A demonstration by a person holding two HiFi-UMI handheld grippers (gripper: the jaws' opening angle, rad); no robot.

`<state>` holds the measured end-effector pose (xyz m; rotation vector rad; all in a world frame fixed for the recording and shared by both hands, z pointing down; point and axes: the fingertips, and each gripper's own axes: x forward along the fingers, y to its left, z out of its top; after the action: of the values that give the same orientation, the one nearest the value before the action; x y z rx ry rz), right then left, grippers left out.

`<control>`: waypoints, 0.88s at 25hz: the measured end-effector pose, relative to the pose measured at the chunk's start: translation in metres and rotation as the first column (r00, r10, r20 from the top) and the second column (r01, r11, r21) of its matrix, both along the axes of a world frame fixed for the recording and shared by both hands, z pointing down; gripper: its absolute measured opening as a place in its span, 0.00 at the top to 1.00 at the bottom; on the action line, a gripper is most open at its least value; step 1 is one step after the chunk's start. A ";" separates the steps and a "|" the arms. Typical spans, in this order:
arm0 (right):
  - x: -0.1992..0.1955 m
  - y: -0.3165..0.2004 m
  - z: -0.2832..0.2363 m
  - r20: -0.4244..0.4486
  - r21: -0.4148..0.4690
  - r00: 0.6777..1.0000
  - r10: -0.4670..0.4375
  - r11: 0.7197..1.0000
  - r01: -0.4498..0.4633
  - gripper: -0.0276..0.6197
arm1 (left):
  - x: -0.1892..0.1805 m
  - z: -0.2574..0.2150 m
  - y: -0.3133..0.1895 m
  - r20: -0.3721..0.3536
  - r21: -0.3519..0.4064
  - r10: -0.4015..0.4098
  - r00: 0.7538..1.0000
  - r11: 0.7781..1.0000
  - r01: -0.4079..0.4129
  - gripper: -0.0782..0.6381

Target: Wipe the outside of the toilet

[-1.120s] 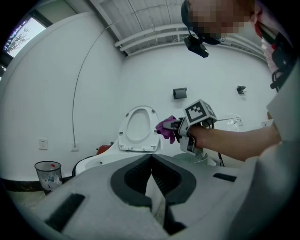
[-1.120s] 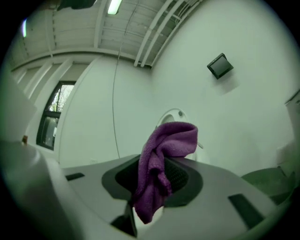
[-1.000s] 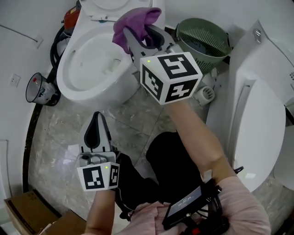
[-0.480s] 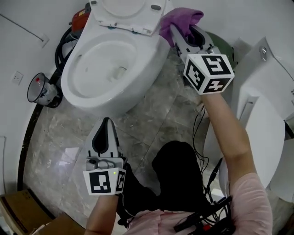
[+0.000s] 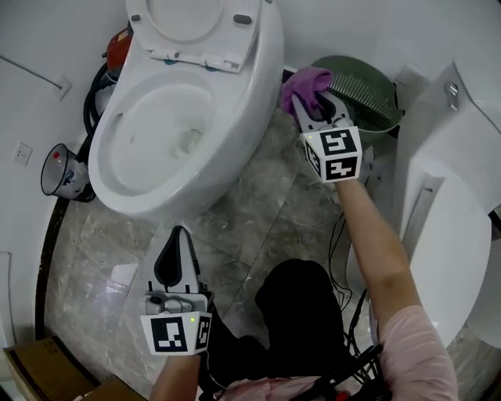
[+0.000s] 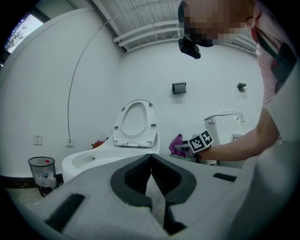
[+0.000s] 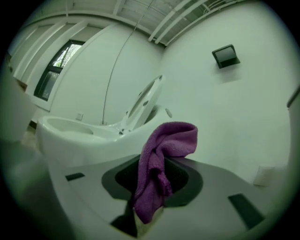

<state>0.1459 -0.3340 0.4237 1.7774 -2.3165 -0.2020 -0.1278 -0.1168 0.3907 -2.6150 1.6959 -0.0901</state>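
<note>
Now the white toilet [image 5: 254,125] stands far left, lid [image 5: 188,19] raised. Just beside its right outer wall is the purple cloth [image 5: 304,81], clamped in the right gripper [image 5: 315,110], with a green basket [image 5: 368,90] close behind. Nearer, the left gripper [image 5: 178,239] hangs over the floor [image 5: 258,211], jaws pressed together on nothing.

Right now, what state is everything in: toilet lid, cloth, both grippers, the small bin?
Toilet lid: raised.
Right gripper: shut on the cloth.
Cloth: bunched up, hanging from the jaws beside the toilet outer wall.
Left gripper: shut, empty.
Small bin: upright.
</note>
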 end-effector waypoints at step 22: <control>0.018 -0.105 0.096 -0.307 -0.244 0.951 -0.039 0.969 -0.039 0.78 | -0.002 0.029 -0.012 0.067 -0.085 -0.050 0.997 0.995 0.056 0.88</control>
<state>0.1642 -0.4389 0.5196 1.5038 -2.0218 -0.1697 -0.1297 -0.1288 0.4197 -2.5959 1.7790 -0.2515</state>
